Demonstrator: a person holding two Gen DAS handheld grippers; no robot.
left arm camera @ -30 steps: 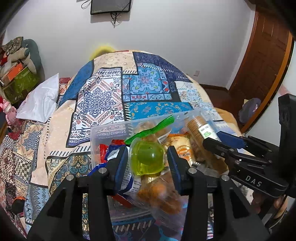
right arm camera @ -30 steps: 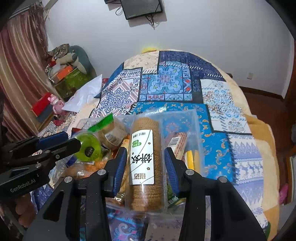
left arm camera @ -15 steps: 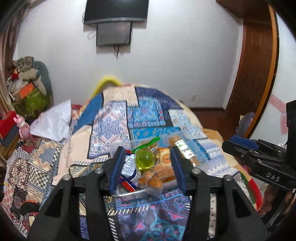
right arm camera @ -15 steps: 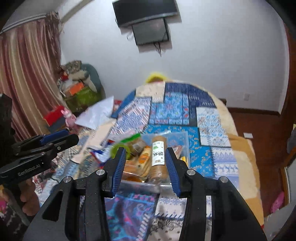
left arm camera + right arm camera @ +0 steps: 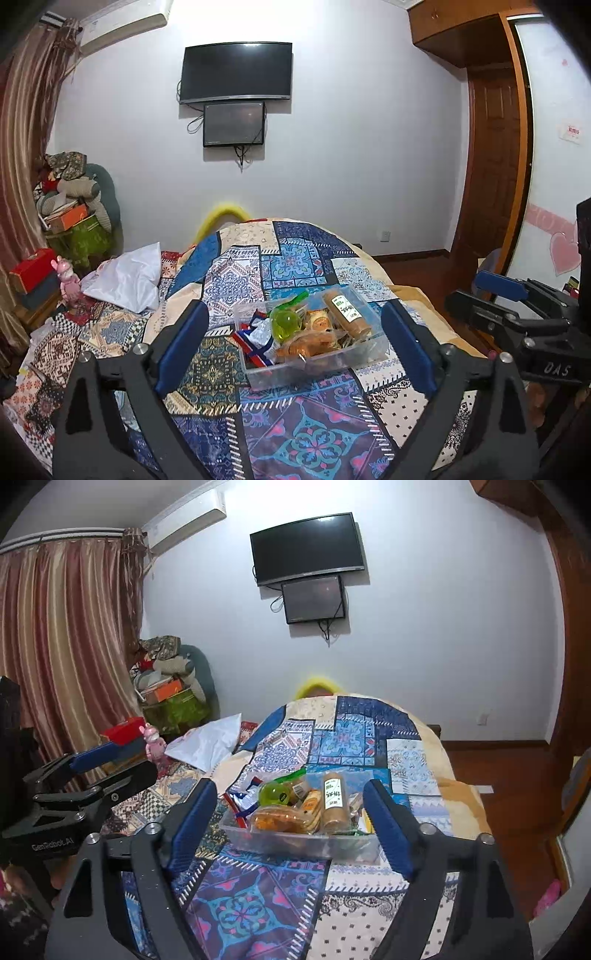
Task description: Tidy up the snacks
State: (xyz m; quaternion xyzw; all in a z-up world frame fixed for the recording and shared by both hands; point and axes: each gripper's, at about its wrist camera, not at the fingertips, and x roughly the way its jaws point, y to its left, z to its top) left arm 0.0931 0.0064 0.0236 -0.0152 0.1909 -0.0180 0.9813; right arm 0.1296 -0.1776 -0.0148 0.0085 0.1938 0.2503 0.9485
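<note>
I hold both tools back from the bed now; my left gripper [image 5: 295,347] has just been spreading its jaws and stands wide, nothing between the pads, the snacks only framed in the gap far beyond them; my right gripper [image 5: 291,823] has likewise just been opening and grips nothing, its jaws standing loose either side of the same view.

The snacks sit together in the clear plastic box [image 5: 314,373], which rests on the patchwork quilt [image 5: 295,435] near the foot of the bed; they are gathered there so nothing lies loose on the cloth; the green jelly cup [image 5: 284,323] stands toward the left of the box, the long roll of biscuits [image 5: 345,314] lies along its right side where its length fits, and the bag of small buns [image 5: 306,345] fills the front; a red, white and blue wrapper [image 5: 255,343] hangs over the left rim.

I judge the sorting about finished, since I see no snack left outside the box; one wrapper over the rim might slip out if the box is moved, so tucking it in would be the only thing left.
</note>
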